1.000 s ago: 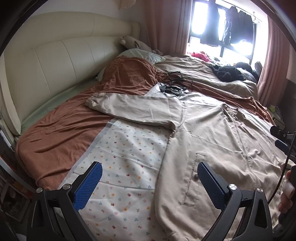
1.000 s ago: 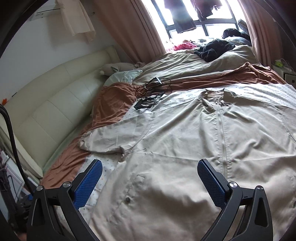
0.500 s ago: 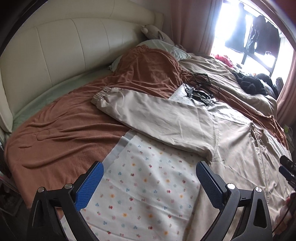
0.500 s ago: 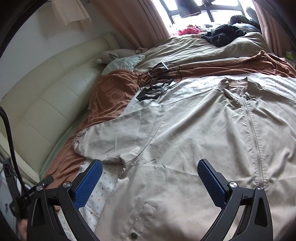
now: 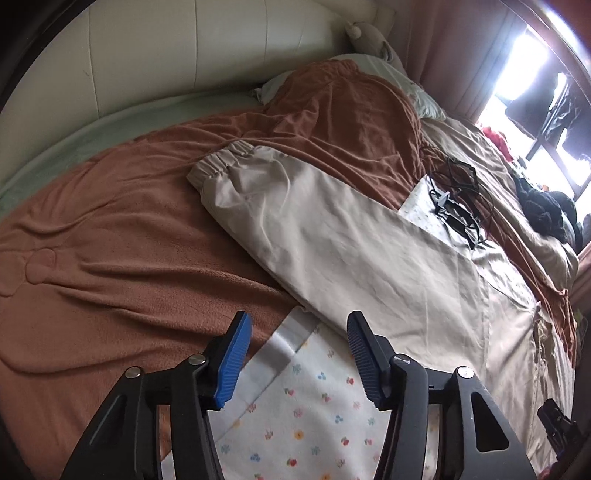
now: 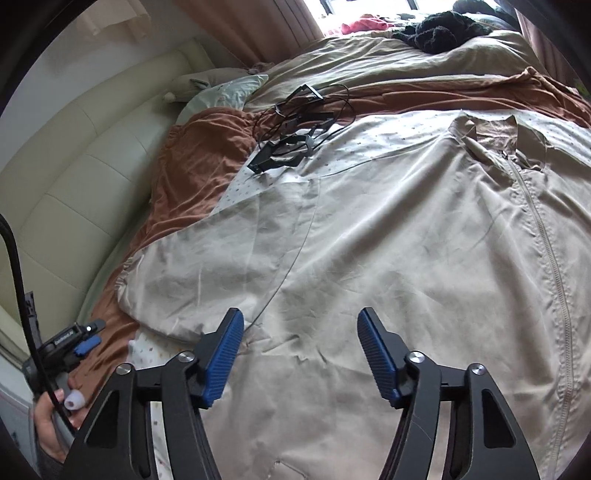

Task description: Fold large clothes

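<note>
A large beige zip jacket lies spread flat on the bed, front up, collar toward the window. Its left sleeve stretches out over the brown blanket and ends in an elastic cuff. My left gripper is open and empty, low over the sleeve's lower edge and the flowered sheet. My right gripper is open and empty, low over the jacket near the armpit. The left gripper also shows in the right wrist view, held by a hand.
A brown blanket covers the bed's left side beside a cream padded headboard. Black cables and a frame lie near the jacket's shoulder. Dark clothes sit on a beige duvet by the window. A pillow lies at the head.
Both grippers have moved forward and lower toward the jacket. The left one swung left toward the sleeve. Both sets of jaws have narrowed but stay open.
</note>
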`<act>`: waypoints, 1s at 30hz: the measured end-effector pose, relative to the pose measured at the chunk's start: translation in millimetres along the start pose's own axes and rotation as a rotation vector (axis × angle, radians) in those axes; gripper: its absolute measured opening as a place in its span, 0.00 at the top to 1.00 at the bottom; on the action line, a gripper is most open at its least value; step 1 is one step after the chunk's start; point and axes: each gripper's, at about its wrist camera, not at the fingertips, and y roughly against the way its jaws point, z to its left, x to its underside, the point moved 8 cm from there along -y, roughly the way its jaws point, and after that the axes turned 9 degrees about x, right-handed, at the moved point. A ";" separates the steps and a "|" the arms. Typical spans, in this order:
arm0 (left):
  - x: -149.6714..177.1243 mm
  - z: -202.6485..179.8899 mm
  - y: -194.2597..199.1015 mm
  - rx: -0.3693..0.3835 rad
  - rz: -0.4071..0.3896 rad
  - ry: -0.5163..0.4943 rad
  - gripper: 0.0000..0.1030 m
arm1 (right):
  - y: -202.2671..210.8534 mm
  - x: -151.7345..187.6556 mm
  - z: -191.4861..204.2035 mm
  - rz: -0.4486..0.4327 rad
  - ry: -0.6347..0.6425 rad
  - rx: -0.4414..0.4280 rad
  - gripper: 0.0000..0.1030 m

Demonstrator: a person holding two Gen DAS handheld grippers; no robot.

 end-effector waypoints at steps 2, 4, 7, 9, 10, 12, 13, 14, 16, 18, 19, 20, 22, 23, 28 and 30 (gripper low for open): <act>-4.4 5.1 -16.1 0.006 0.017 0.016 0.49 | -12.0 -0.5 -1.2 0.023 -0.028 -0.013 0.51; -7.6 12.0 -30.5 -0.002 0.029 0.035 0.50 | -22.5 -0.6 -0.7 0.039 -0.045 -0.028 0.53; -13.6 21.9 -50.7 0.002 0.040 0.069 0.50 | -34.8 0.3 -0.6 0.060 -0.059 -0.039 0.53; -19.2 28.3 -62.1 -0.011 0.040 0.083 0.52 | -40.1 0.3 -2.8 0.069 -0.082 -0.053 0.53; -22.7 31.4 -66.7 -0.016 0.036 0.090 0.53 | -42.2 0.3 -3.8 0.073 -0.095 -0.063 0.54; -30.0 38.5 -76.3 -0.026 0.032 0.108 0.55 | -46.2 1.4 -3.4 0.083 -0.125 -0.095 0.61; -33.2 42.0 -81.4 -0.036 0.033 0.113 0.60 | -48.3 2.7 -2.3 0.092 -0.146 -0.127 0.66; -35.7 45.8 -85.4 -0.055 0.028 0.119 0.66 | -50.8 4.5 0.5 0.104 -0.166 -0.162 0.70; -39.2 48.0 -88.4 -0.073 0.014 0.112 0.84 | -56.9 9.5 8.4 0.126 -0.184 -0.215 0.85; -44.2 44.5 -85.0 -0.081 -0.007 0.087 0.94 | -63.5 16.0 17.9 0.151 -0.192 -0.259 0.87; -47.1 41.3 -80.6 -0.076 -0.019 0.077 0.97 | -66.7 19.1 22.7 0.164 -0.196 -0.281 0.88; -50.7 38.1 -75.1 -0.065 -0.031 0.071 0.97 | -70.3 22.1 27.3 0.176 -0.199 -0.297 0.88; -60.5 26.7 -60.4 -0.039 -0.059 0.046 0.97 | -77.9 27.6 36.2 0.203 -0.205 -0.326 0.89; -66.1 18.7 -51.0 -0.022 -0.075 0.028 0.97 | -81.0 31.1 41.7 0.218 -0.206 -0.345 0.89; -91.6 -33.6 -2.8 0.055 -0.135 -0.062 0.98 | -97.2 58.9 71.6 0.320 -0.195 -0.401 0.89; -97.9 -57.6 13.4 0.087 -0.149 -0.090 0.98 | -101.2 64.2 76.1 0.322 -0.168 -0.391 0.90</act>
